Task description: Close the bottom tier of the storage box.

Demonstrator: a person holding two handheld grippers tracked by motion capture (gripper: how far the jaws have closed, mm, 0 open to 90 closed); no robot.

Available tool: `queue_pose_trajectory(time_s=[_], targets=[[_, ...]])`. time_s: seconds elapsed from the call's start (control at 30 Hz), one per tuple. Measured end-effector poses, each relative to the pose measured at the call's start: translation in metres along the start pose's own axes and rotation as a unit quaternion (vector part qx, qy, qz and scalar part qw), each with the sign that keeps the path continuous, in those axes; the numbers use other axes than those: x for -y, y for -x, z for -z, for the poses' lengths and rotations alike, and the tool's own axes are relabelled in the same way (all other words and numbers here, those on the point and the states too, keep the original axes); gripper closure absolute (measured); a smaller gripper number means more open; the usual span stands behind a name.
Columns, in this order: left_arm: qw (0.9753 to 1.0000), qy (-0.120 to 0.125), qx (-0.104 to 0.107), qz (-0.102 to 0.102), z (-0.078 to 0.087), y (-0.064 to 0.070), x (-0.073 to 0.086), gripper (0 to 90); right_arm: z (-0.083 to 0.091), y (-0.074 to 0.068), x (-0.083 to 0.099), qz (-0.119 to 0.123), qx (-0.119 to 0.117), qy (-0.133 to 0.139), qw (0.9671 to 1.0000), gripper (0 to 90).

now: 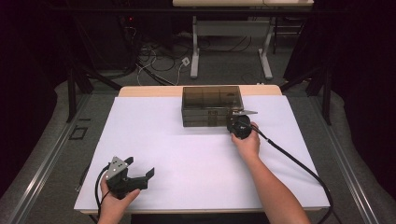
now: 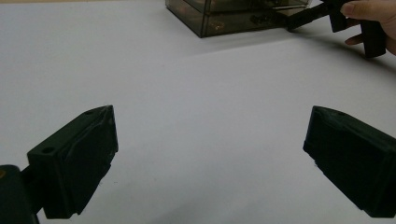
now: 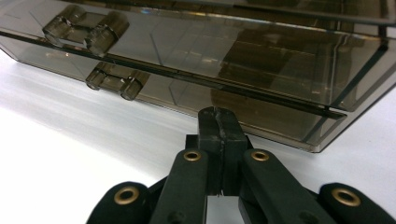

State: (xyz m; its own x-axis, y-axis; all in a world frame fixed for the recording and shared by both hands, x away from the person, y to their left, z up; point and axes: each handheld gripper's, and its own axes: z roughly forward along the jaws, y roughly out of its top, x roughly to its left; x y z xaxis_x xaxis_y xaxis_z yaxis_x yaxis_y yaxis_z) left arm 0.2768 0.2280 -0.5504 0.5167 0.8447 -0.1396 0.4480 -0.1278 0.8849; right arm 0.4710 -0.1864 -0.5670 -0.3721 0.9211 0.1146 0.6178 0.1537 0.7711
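A smoky see-through drawer box (image 1: 211,105) stands at the back middle of the white table (image 1: 187,158). In the right gripper view its two drawer fronts show clear handles, an upper handle (image 3: 86,28) and a lower handle (image 3: 116,79). My right gripper (image 1: 231,119) is shut with nothing between its jaws, and its tips (image 3: 218,116) sit right at the lower drawer front near the box's (image 3: 233,56) right end. I cannot tell whether they touch. My left gripper (image 1: 140,166) is open and empty near the front left, its jaws wide apart over bare table (image 2: 212,121).
The right gripper's black cable (image 1: 299,163) trails across the table's right side to the front edge. The box (image 2: 233,16) and right gripper (image 2: 292,25) lie far ahead in the left gripper view. Behind the table are cables (image 1: 159,60) on the floor and another table's legs (image 1: 195,51).
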Motion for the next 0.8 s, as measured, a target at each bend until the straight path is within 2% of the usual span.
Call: queue_pose_trajectory(time_s=[0.23,0.37,0.8], targets=[[1.0,0.0,0.002,-0.001,-0.002,0.001,-0.001,2.9,0.002,-0.001,0.0,0.0,-0.003,-0.001,1.0,90.0],[1.0,0.0,0.002,-0.002,-0.003,0.001,-0.001,2.9,0.004,-0.003,0.001,0.011,-0.006,-0.002,0.9999,89.1],[1.0,0.0,0.001,-0.003,-0.002,0.003,-0.001,2.9,0.011,-0.01,0.002,0.019,-0.033,0.006,0.9993,81.9]])
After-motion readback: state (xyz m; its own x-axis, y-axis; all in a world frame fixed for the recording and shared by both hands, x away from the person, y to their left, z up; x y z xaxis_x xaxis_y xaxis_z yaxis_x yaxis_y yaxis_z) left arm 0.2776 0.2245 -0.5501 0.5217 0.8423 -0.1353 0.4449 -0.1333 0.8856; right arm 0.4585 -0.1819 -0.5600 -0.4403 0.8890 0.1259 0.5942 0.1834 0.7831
